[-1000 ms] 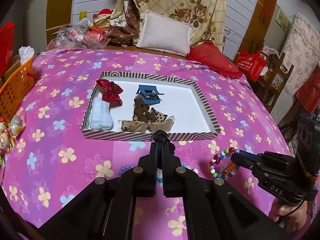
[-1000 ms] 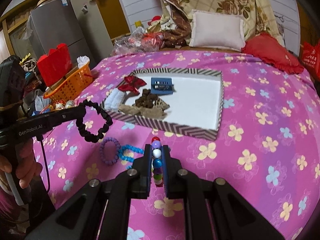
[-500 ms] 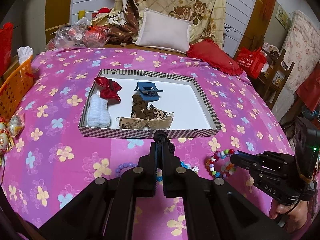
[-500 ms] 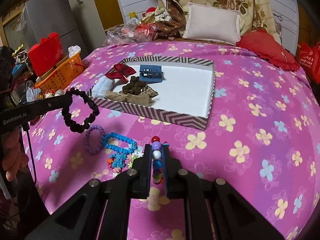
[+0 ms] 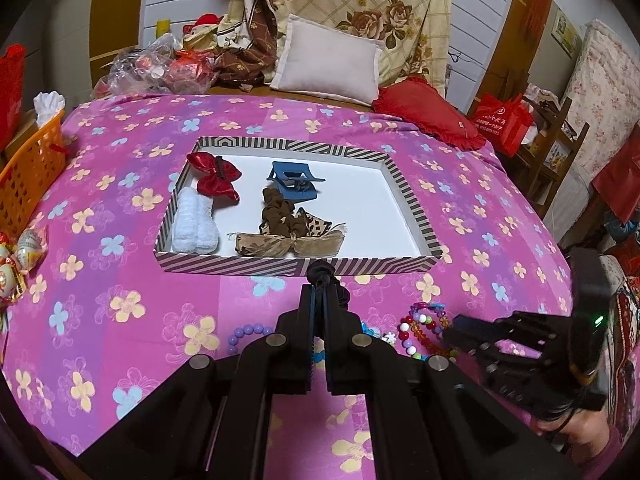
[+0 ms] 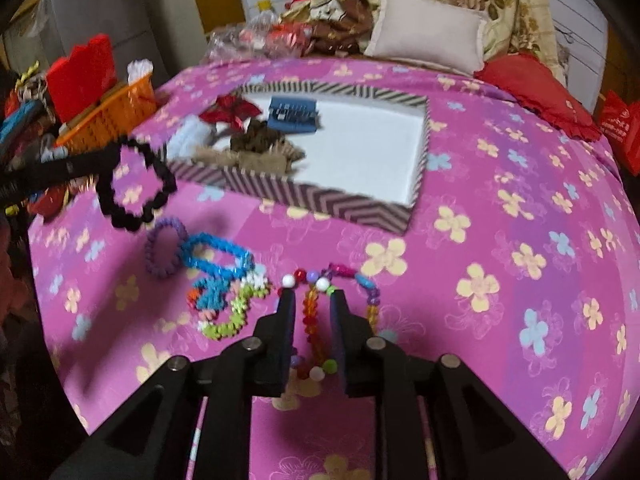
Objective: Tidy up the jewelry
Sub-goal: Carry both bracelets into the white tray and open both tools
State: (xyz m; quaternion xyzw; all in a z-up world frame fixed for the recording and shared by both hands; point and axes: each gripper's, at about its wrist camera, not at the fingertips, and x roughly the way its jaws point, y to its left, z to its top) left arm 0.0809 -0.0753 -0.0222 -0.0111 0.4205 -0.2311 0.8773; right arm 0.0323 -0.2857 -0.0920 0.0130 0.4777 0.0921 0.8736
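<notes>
My left gripper (image 5: 318,292) is shut on a black scrunchie (image 5: 325,274) just in front of the striped tray (image 5: 400,184). From the right wrist view the scrunchie (image 6: 136,184) hangs as a ring from that gripper (image 6: 86,164), above the cloth. My right gripper (image 6: 312,300) is low over the pink flowered cloth and its jaws are opening. A multicoloured bead bracelet (image 6: 310,312) lies between the fingers, and the pads no longer press on it. In the left wrist view this gripper (image 5: 452,332) sits at the bracelet (image 5: 418,330).
The tray (image 6: 340,200) holds a red bow (image 5: 214,178), a white scrunchie (image 5: 194,222), a blue claw clip (image 5: 294,182) and brown hair ties (image 5: 280,216). Purple (image 6: 164,252), blue (image 6: 216,258) and green (image 6: 236,314) bracelets lie left of my right gripper. An orange basket (image 5: 28,164) stands left.
My right gripper has sunk to the cloth with the bead bracelet, and its jaws have parted, so the bracelet rests on the cloth. The left gripper has stayed put with the scrunchie.
</notes>
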